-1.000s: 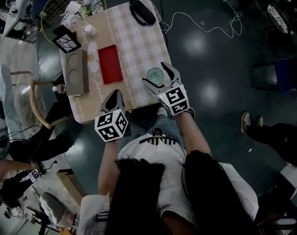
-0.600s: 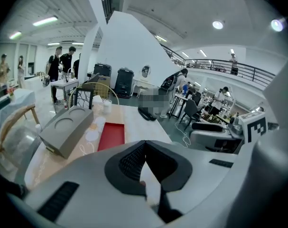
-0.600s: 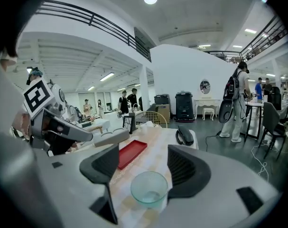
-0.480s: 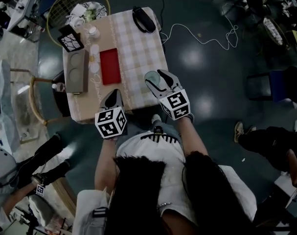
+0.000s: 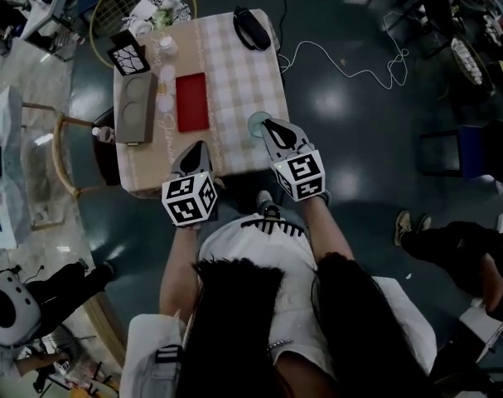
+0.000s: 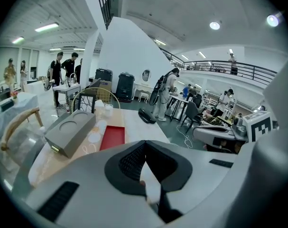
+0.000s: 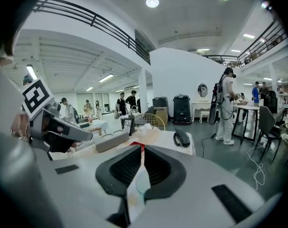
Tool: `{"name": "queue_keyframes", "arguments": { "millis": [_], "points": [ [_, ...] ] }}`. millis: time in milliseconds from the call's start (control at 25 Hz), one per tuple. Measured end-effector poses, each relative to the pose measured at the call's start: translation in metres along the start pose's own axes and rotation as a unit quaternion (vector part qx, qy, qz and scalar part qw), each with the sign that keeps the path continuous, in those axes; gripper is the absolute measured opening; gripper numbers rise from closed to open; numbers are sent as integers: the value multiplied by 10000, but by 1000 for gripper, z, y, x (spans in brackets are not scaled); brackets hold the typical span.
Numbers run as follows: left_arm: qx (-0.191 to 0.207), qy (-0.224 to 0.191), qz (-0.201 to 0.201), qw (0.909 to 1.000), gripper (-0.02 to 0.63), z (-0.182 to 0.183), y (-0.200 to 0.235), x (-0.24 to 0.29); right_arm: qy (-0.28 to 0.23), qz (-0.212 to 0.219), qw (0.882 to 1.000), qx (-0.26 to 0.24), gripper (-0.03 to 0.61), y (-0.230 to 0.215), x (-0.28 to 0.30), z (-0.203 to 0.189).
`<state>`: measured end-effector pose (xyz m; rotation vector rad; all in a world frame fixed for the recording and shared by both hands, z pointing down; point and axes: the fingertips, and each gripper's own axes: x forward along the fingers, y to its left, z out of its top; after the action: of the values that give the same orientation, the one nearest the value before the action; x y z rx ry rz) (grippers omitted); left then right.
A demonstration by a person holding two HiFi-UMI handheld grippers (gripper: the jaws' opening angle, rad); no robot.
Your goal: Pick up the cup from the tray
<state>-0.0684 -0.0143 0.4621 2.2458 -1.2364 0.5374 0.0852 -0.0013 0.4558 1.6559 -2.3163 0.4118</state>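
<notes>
**Desk:** Who has the cup (image 5: 257, 124) in this frame?

**Photographer:** The right gripper (image 5: 272, 128). Its jaws have just been closing and now stand almost together, pinched on the right-hand side of the clear, green-tinted cup. That gripper's own view shows the curve of the rim in the thin slit between the dark pads.

**Desk:** And where does the cup sit?

**Photographer:** It is off the red tray (image 5: 192, 102), at the near right corner of the checked table (image 5: 234, 65). It is well apart from the tray, on the tray's right. From overhead I cannot tell whether its base is clear of the cloth.

**Desk:** The other tool?

**Photographer:** The left gripper (image 5: 196, 146) hangs over the table's near edge, just short of the tray's near end. Its jaws are closed tip to tip, with nothing between them.

**Desk:** What else is on the table?

**Photographer:** A grey box (image 5: 137, 106) with two round recesses lies to the left of the tray. A few small white discs (image 5: 162, 102) lie in the strip between the two. A black device (image 5: 251, 27) rests at the far edge. The person, in a white top, is seen from above with both forearms stretched toward the table.
</notes>
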Motion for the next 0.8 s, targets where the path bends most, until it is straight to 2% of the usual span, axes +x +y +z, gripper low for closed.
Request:
{"name": "queue_keyframes", "arguments": {
  "millis": [80,200,800],
  "points": [
    [-3,-33,13,10000,8,0,-2,-3,-53,32,9999,86,7,1,-3,1],
    [-20,-47,38,10000,8,-3,-4,-7,-126,137,9997,188,6,4,-7,3],
    [11,-59,109,9999,8,-7,-7,-14,0,277,9996,84,5,18,-15,-2]
  ]
}}
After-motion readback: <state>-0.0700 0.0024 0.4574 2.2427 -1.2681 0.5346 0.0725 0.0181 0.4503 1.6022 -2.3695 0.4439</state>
